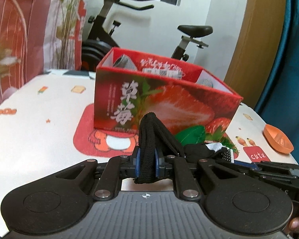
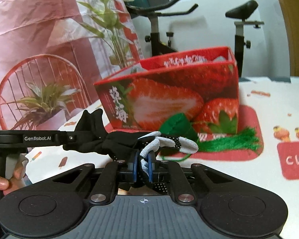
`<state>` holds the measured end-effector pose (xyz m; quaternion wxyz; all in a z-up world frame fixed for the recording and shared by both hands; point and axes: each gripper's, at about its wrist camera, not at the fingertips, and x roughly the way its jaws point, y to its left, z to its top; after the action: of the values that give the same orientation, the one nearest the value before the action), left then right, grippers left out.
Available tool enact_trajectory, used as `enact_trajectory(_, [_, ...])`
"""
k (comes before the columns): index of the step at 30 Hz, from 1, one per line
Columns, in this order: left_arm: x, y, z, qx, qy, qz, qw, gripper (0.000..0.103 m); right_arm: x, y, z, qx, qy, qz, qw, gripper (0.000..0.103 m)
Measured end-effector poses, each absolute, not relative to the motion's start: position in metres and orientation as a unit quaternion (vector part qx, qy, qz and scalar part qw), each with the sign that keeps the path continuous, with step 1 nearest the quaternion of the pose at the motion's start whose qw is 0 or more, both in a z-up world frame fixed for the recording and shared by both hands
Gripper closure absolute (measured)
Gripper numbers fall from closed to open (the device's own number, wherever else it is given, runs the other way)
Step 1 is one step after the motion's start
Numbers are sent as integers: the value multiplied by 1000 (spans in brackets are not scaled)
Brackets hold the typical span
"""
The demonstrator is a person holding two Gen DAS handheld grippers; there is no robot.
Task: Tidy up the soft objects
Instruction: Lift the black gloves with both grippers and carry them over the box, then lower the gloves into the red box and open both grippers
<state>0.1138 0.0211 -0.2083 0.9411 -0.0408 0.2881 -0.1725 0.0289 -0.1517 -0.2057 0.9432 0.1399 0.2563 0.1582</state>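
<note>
While both claws grip one black glove [image 2: 117, 143] above the counter [image 1: 39, 119], left claw [image 1: 147, 157] on the cuff, right claw [image 2: 143, 165] on a finger, the next move probably is to carry it into the red box [image 1: 165, 103] behind.

One strawberry box [image 1: 165, 99], one black glove [image 2: 129, 143], one green tassel [image 2: 229, 141], one orange dish [image 1: 278, 139]

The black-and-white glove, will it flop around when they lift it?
Probably. The black-and-white fabric glove sags between the left gripper and right gripper, so it looks floppy. Its loose white fingertips would likely dangle. It seems light.
</note>
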Motion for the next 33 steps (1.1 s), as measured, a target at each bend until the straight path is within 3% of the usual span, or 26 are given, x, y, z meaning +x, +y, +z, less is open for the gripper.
enact_trajectory(8, [127,30,-177,-77,276,-182,941,88,37,-159,-168,103,195,165,961,93])
enact_trajectory(17, [152,26,-130,-43,223,-192,955,88,79,-170,-111,92,151,188,966,93])
enact_trajectory(25, [205,14,-112,-18,233,-215,948,88,146,-180,-95,103,188,177,961,93])
enact_trajectory(33, [263,-9,-128,27,278,-210,937,88,209,-187,-113,122,254,137,950,93])
